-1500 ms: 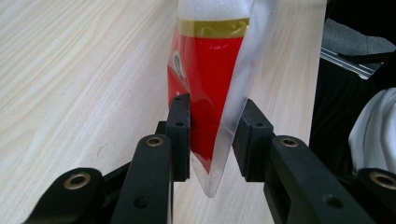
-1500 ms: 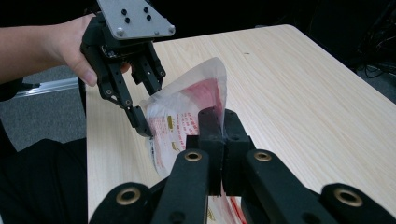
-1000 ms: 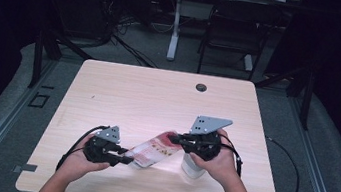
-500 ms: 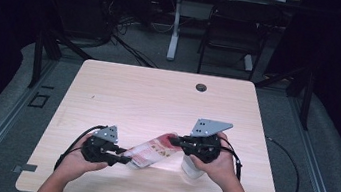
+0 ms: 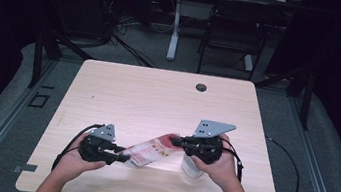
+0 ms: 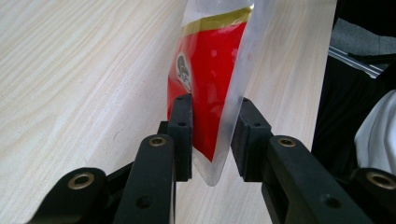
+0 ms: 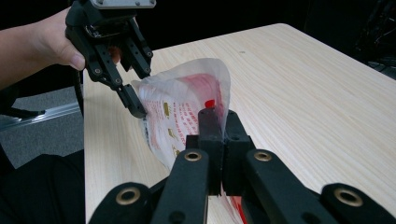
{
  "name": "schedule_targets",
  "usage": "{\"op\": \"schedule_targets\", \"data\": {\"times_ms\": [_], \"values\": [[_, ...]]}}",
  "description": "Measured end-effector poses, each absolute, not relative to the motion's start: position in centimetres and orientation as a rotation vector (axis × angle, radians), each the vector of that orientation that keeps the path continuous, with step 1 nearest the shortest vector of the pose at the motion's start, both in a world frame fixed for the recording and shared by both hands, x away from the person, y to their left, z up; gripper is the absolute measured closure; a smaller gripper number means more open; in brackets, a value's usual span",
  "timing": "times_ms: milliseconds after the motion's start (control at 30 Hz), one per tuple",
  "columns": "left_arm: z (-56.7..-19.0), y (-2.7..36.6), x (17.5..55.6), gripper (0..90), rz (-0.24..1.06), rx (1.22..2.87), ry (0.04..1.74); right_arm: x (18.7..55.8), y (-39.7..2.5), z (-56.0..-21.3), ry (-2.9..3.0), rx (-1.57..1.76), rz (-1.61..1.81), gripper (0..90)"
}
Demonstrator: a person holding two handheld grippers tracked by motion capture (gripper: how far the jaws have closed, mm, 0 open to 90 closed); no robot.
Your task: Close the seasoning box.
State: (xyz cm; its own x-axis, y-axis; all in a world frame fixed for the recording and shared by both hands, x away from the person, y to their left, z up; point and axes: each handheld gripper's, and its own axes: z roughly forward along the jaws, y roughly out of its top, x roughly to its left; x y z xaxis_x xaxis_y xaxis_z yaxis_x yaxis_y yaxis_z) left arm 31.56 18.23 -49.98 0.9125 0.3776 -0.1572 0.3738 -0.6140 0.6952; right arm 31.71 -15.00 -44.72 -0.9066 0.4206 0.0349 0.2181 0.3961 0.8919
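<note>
Left gripper view: left gripper [image 6: 212, 135] stands parted around the red-and-clear plastic pouch [image 6: 212, 88]; right gripper [image 7: 218, 123] pinches it; pouch may slip free.

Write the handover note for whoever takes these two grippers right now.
Left gripper: jaws either side of one end of the pouch; a gap shows on one side, so its grip is unclear.
Right gripper: shut on the pouch's other end.
The red and clear pouch hangs stretched between both grippers, above the near part of the table. A white container stands under the right hand.
Done: pouch lifted and held at both ends.
Left: probably opening or emptying it; confirm the left grip first.
</note>
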Motion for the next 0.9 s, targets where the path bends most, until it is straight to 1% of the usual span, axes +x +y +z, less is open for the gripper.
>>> {"op": "schedule_targets", "data": {"times_ms": [133,200,300,400,467,900], "values": [[-49.8,18.3,31.5,72.2,0.006,2.290,0.530,31.7,-15.1,-44.7,2.452,0.573,1.524,89.6],[-49.7,18.2,31.5,72.3,0.033,2.297,0.540,31.6,-15.1,-44.7,2.451,0.576,1.524,89.6],[-49.6,18.2,31.5,72.3,0.014,2.295,0.531,31.6,-15.2,-44.7,2.450,0.577,1.521,89.6],[-49.4,18.1,31.5,72.3,0.042,2.309,0.536,31.7,-15.3,-44.7,2.450,0.574,1.517,89.6],[-49.2,18.0,31.6,72.4,0.025,2.306,0.528,31.7,-15.3,-44.7,2.450,0.575,1.522,89.6],[-47.5,17.7,31.9,72.8,0.018,2.340,0.528,31.7,-15.9,-44.5,2.440,0.590,1.527,89.3]]}}
